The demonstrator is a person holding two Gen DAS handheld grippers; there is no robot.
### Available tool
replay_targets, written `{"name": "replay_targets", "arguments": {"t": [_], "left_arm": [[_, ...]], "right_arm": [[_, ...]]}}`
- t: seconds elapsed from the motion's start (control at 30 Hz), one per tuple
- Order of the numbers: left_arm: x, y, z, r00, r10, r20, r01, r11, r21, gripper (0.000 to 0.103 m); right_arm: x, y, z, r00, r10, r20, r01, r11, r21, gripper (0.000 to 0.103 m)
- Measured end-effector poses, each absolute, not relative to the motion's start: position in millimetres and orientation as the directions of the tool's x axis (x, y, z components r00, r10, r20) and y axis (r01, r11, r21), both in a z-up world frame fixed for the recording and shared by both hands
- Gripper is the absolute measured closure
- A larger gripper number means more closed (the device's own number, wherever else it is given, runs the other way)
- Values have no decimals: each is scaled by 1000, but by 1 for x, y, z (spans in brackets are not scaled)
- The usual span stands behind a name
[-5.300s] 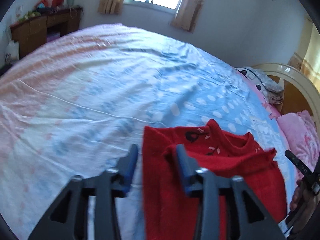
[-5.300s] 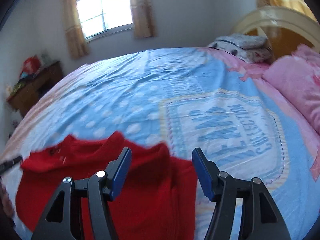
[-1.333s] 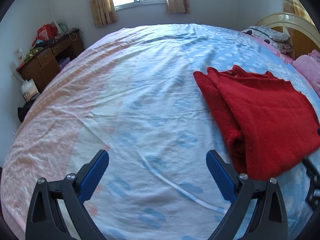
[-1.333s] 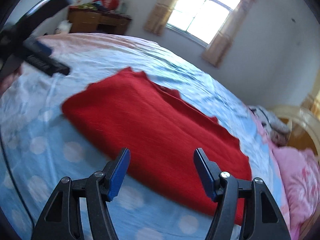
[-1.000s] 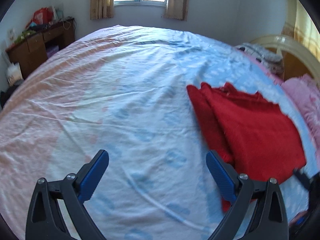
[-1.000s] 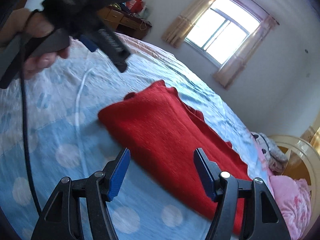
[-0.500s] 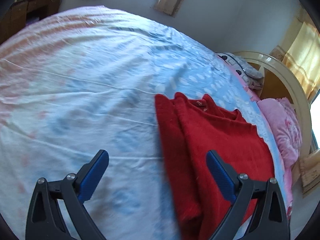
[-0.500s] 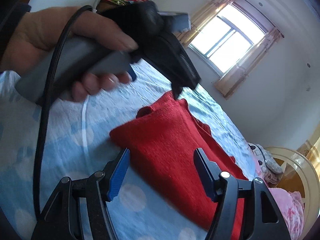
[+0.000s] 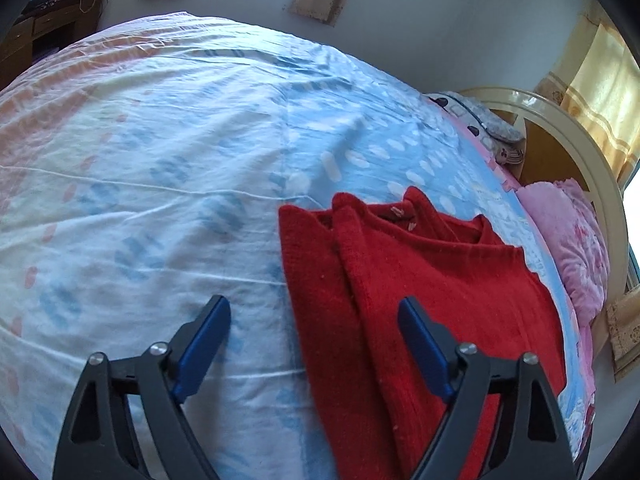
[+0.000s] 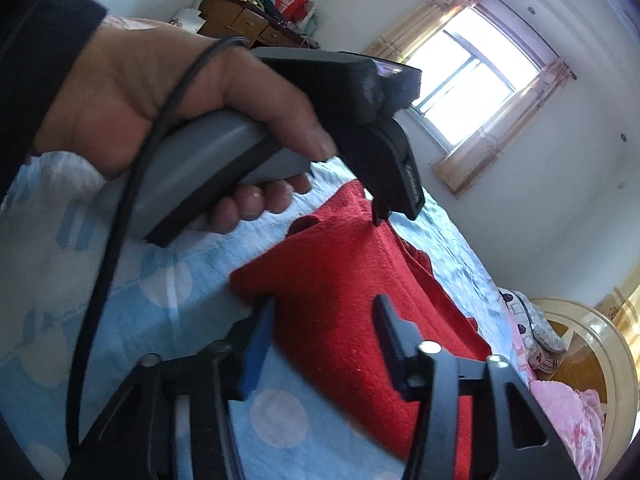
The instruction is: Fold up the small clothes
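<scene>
Sweater (image 9: pixel 420 300), soft and limp: we'd pinch its 6 o'clock hem corners. Left gripper (image 9: pixel 314 320) gapes, closing; right gripper (image 10: pixel 324 320) narrows, neither gripping.

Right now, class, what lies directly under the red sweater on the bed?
The red sweater lies folded on the blue dotted bedsheet, which shows on both sides of it. Its own folded-under layers peek out along one edge. Whatever else sits beneath is covered and cannot be seen.
</scene>
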State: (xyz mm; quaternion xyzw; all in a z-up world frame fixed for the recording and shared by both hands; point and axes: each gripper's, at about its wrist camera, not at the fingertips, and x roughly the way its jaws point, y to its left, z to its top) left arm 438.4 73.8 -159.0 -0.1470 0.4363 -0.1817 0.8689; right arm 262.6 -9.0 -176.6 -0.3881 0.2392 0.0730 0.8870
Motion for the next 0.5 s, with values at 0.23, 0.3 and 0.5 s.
{"name": "replay_targets", "arguments": {"t": [0.23,0.3,0.5], "left_arm": [[447,73,-165,520,-502,-692,199,858,-473,82],[445,73,-161,529,-500,-686,204,859,-469,88],[448,75,-152,507,-536,-675,191,833,-519,90]], "right_arm": [[262,-9,-174,854,-39,-520,-348,700,-624,96],[259,-13,-168,849,-28,-528,-353,714,-605,97],[252,-27,-150,862,-11,-507,-331,746,-578,97]]}}
